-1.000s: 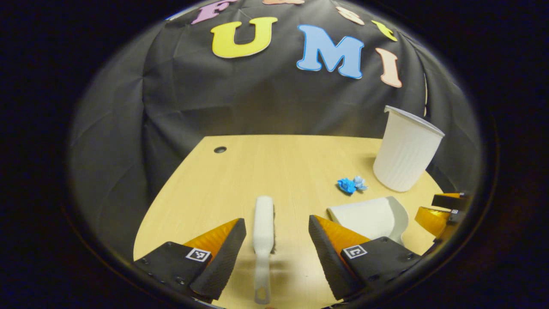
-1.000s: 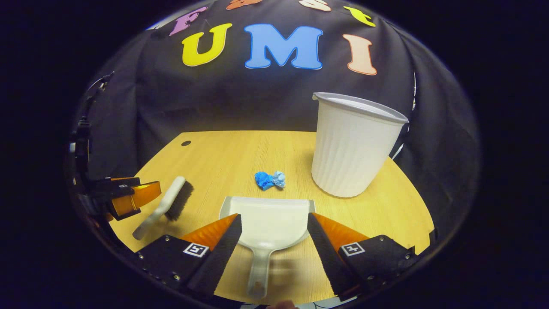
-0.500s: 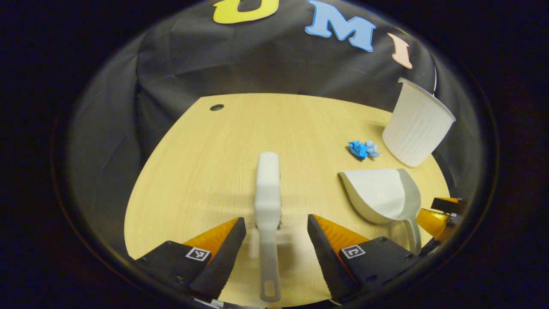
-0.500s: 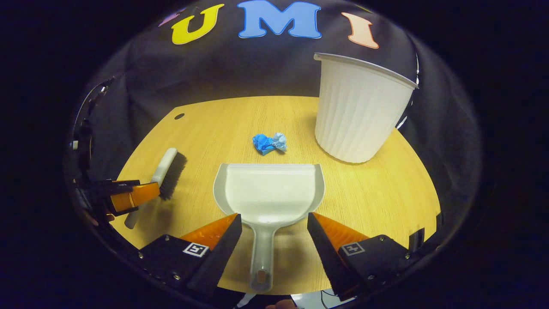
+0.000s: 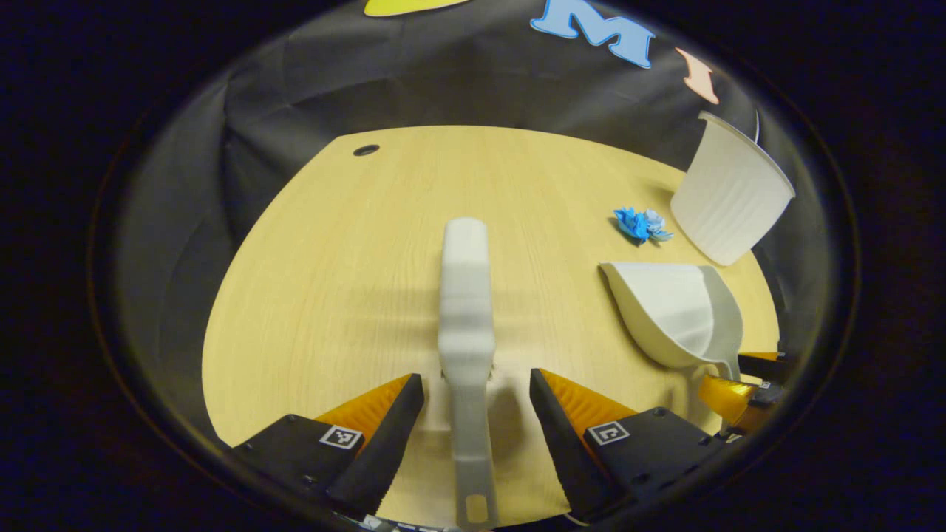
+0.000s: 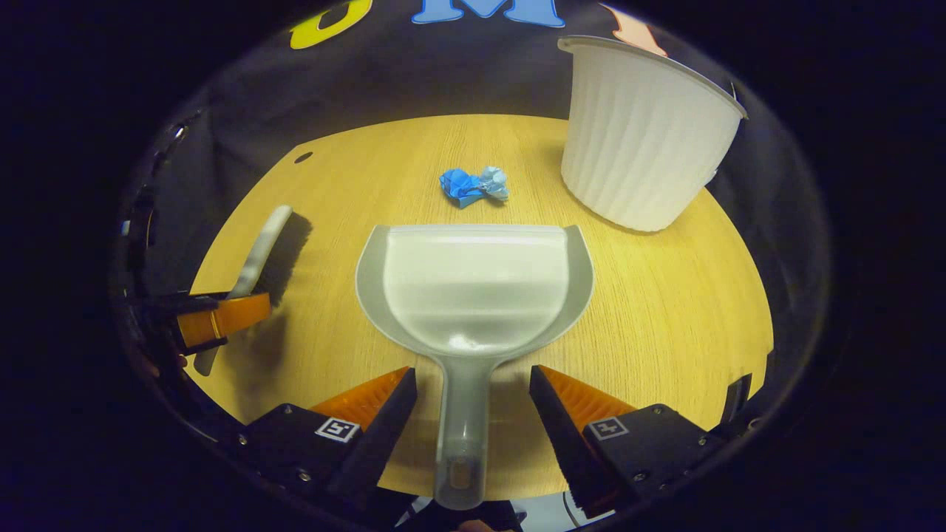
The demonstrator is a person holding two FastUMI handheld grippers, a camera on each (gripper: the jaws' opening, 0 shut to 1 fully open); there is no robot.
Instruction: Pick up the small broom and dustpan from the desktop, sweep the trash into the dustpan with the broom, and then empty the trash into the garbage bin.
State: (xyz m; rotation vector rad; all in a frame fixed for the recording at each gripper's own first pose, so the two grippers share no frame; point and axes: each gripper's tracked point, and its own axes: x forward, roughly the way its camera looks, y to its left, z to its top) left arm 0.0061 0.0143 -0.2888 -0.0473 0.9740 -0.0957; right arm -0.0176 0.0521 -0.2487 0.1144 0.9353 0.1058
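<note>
The white broom point(image 5: 464, 310) lies on the wooden table point(image 5: 325, 281), pointing away from me. Its thin handle runs back between the fingers of my left gripper point(image 5: 477, 399), which is open with a gap on each side of the handle. The grey-white dustpan point(image 6: 473, 288) rests flat with its mouth facing the crumpled blue trash point(image 6: 473, 185). Its handle lies between the fingers of my right gripper point(image 6: 473, 399), also open and not pressing on it. The white ribbed garbage bin point(image 6: 643, 133) stands at the far right. In the right gripper view, the broom point(image 6: 259, 255) and the left gripper point(image 6: 214, 325) show at the left.
The left gripper view has the dustpan point(image 5: 680, 314), the blue trash point(image 5: 637, 224) and the bin point(image 5: 732, 192) off to the right, with the right gripper point(image 5: 739, 384) at the lower right. A small round hole point(image 5: 365, 150) marks the table's far left corner. Black cloth walls surround the table.
Both grippers have come down and forward over the table. Each handle now reaches farther back between its gripper's open fingers. The broom, dustpan and trash have not moved.
</note>
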